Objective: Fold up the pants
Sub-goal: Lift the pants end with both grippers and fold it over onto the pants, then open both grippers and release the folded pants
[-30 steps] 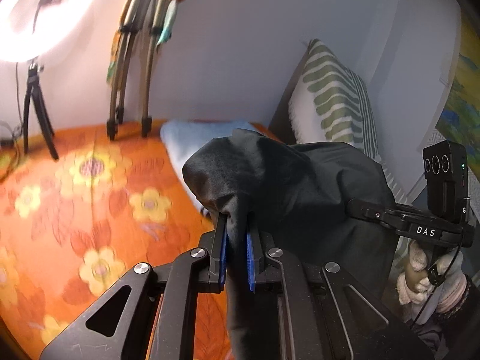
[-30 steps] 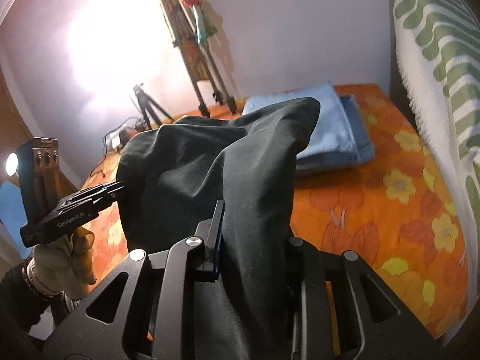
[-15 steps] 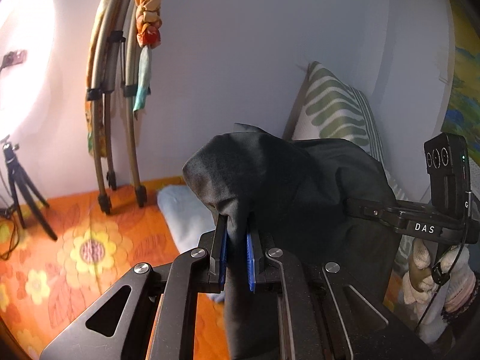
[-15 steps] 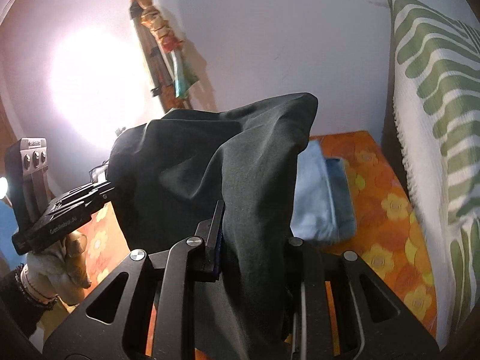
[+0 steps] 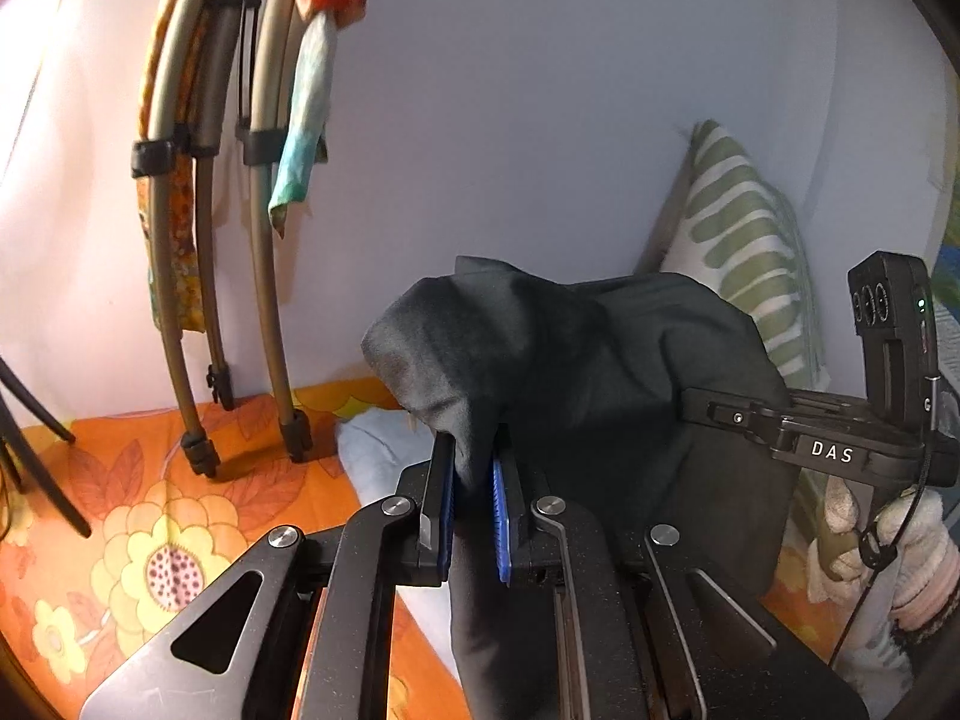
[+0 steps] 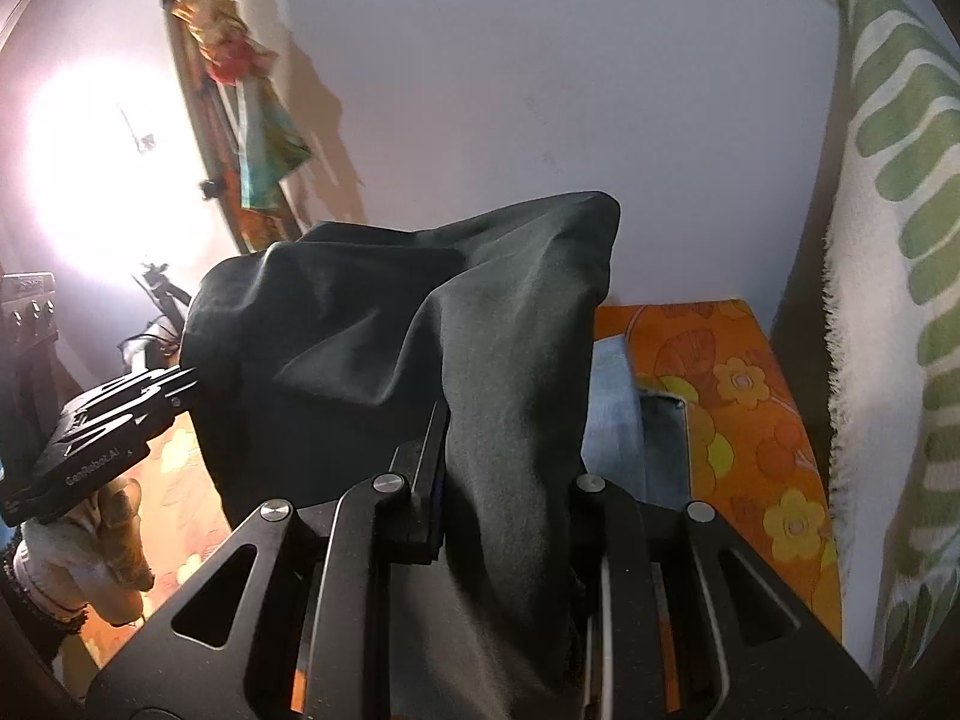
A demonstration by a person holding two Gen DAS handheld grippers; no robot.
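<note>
Dark grey-black pants (image 5: 576, 360) hang in the air between both grippers, above the orange flowered bed cover (image 5: 150, 540). My left gripper (image 5: 472, 483) is shut on one bunched edge of the cloth between its blue pads. In the right wrist view the pants (image 6: 372, 324) drape over my right gripper (image 6: 510, 456), which is shut on a thick fold; its right finger is hidden by the fabric. Each gripper shows in the other's view, the right gripper (image 5: 708, 414) at the right and the left gripper (image 6: 186, 387) at the left, both gripping the same garment.
Folded light blue jeans (image 6: 612, 420) lie on the bed cover (image 6: 750, 420) near the wall. A green striped pillow (image 6: 900, 240) leans at the right. Curved poles with hanging cloth (image 5: 180, 240) stand against the wall at the left. A gloved hand (image 5: 888, 546) holds the right gripper.
Both grippers have carried the pants toward the wall; the wall, poles and pillow loom larger, and less bed shows. The folded jeans are now mostly hidden behind the cloth. Both grips are unchanged.
</note>
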